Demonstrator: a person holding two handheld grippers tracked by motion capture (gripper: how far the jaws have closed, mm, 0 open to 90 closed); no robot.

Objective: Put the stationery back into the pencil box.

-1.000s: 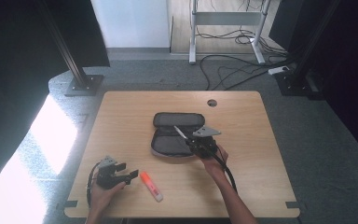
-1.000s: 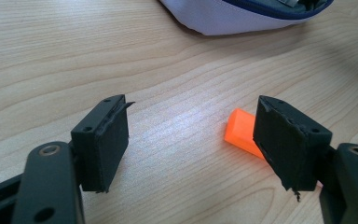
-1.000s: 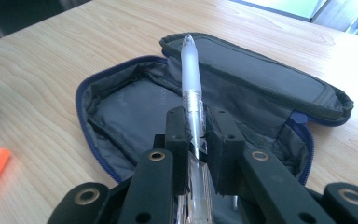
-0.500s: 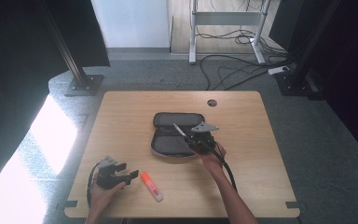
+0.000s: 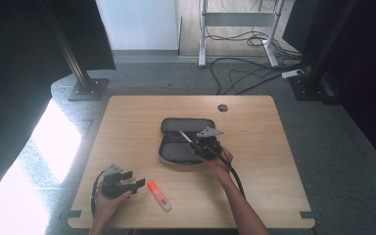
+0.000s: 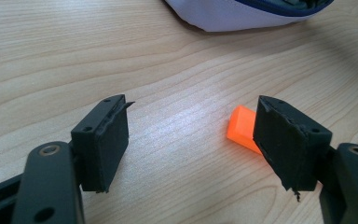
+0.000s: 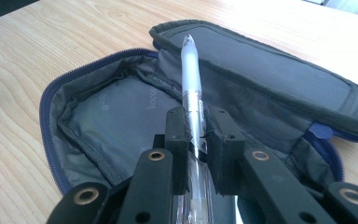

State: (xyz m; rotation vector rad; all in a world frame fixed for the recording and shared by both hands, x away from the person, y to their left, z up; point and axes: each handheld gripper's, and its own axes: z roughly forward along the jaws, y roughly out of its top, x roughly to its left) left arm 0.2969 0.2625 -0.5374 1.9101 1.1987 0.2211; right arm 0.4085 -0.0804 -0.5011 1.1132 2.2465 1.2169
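Note:
An open dark pencil case (image 5: 183, 139) with a grey lining (image 7: 121, 116) lies at the middle of the table. Over its open mouth my right gripper (image 5: 201, 145) (image 7: 196, 126) is shut on a clear white pen (image 7: 192, 84) (image 5: 184, 136), whose tip points up and away over the case. At the near left my left gripper (image 5: 129, 182) (image 6: 191, 140) rests open on the wood, nothing between its jaws. An orange highlighter (image 5: 158, 195) lies just right of it; its orange end (image 6: 242, 128) peeks from behind the right jaw.
The wooden table (image 5: 127, 127) has a round cable hole (image 5: 222, 107) at the back right. Black frame posts (image 5: 81, 73) and floor cables (image 5: 245, 73) lie beyond the far edge. The case's pale outer side (image 6: 233, 14) shows ahead of the left gripper.
My right gripper has carried the pen slightly left and down, closer over the open case. The left gripper and the highlighter have stayed put.

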